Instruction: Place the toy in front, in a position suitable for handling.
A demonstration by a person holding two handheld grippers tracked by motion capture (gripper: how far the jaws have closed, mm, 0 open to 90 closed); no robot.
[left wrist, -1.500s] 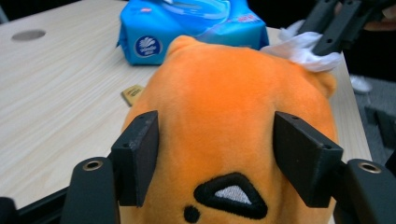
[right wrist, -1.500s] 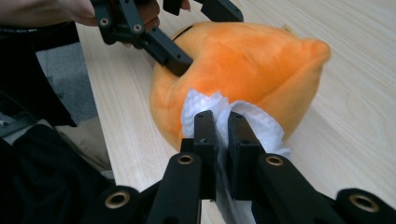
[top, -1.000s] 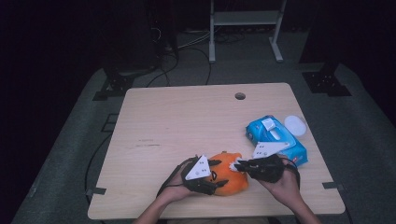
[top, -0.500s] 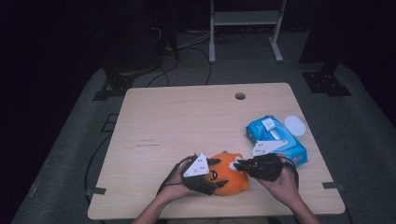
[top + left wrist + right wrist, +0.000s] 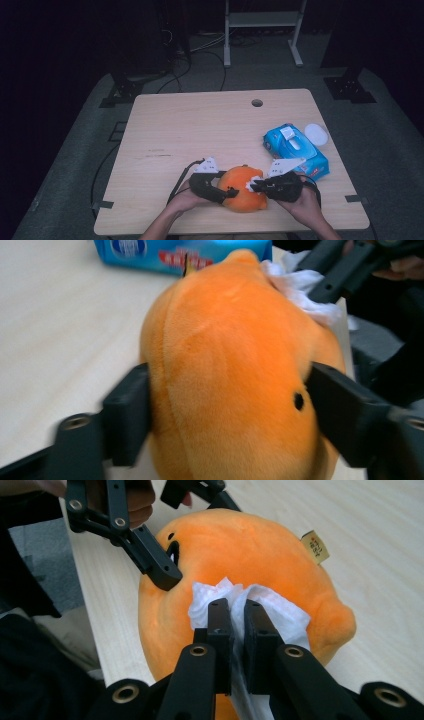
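Observation:
An orange plush toy (image 5: 242, 187) lies near the table's front edge. My left gripper (image 5: 231, 191) has it from the left, and both black jaws press into its sides (image 5: 235, 365). Those jaws have just been closing with the plush between them. My right gripper (image 5: 237, 612) is shut on a white tissue (image 5: 280, 610) and holds it against the toy's top (image 5: 240, 550). One of the left gripper's fingers (image 5: 150, 555) rests by the toy's small black mouth. From above, the right gripper (image 5: 254, 186) meets the toy from the right.
A blue pack of wet wipes (image 5: 295, 150) lies just behind the right hand, with a white round lid (image 5: 316, 133) beside it. The wooden table (image 5: 200, 130) has a cable hole (image 5: 257, 103) near its far edge. A dark floor with stands surrounds it.
The left gripper has shifted slightly against the plush. The toy, the tissue and the right gripper stay where they were.

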